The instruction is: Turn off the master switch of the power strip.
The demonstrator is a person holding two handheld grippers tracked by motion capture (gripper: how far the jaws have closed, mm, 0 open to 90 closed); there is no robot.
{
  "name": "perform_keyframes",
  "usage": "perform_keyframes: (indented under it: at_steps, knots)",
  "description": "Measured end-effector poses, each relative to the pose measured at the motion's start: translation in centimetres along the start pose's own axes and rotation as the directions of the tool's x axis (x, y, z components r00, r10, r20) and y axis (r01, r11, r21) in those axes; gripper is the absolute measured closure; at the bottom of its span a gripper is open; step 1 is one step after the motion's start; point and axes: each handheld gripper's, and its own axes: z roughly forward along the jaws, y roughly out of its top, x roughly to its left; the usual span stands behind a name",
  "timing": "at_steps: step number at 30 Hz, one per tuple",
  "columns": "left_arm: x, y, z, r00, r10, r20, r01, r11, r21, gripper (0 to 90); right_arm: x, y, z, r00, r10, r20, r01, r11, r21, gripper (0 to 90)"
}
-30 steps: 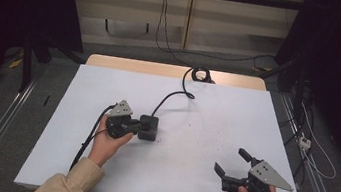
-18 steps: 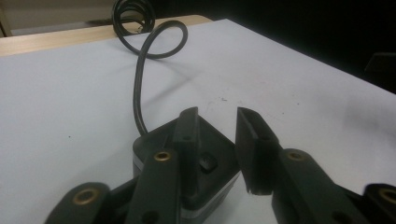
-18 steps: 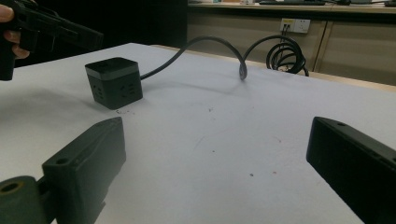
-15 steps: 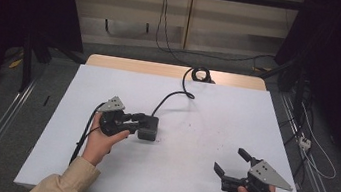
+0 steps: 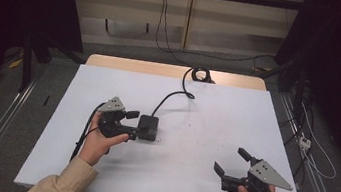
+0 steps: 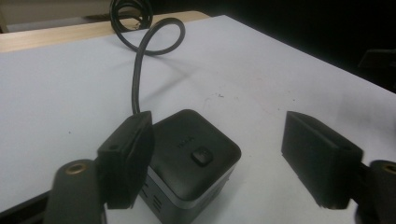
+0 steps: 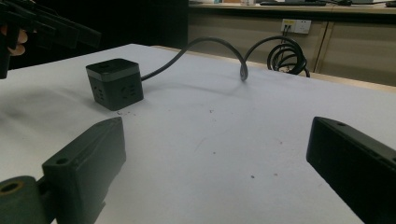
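Right beside the cube power strip (image 5: 148,127), on its left as the high view has it, the left gripper (image 5: 133,123) has just been opening its jaws. A second ago they were clamped on the cube; now they stand wide, with the cube partly between them. In the left gripper view one pad (image 6: 128,158) is just beside the cube's side, maybe brushing it, and the other pad (image 6: 317,158) is well clear, so my read is it's been let go and set down where it belongs.

Right of the cube and nearer the person, the right gripper (image 5: 232,163) hangs spread open with nothing in it. The power cord (image 5: 170,98) loops off the cube's far side toward a coil (image 5: 200,74) at the back edge of the white table (image 5: 217,107). Nothing really blocks the cube; that cord is the only snag risk.
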Motion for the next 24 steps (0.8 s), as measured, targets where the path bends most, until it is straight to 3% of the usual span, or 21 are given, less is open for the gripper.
perform_keyframes:
  at_steps: [12,24]
  knots:
    - [0.1,0.0,-1.0,0.9999,-0.004,0.012,0.004,1.0,0.006,16.6,0.0,0.1,0.1,1.0,0.001,-0.002,-0.001,1.0,-0.003,4.5]
    - [0.5,-0.6,-2.4,0.9997,0.019,0.015,-0.019,0.9998,0.007,13.6,0.0,0.1,0.0,1.0,0.001,-0.002,-0.001,1.0,-0.002,4.5]
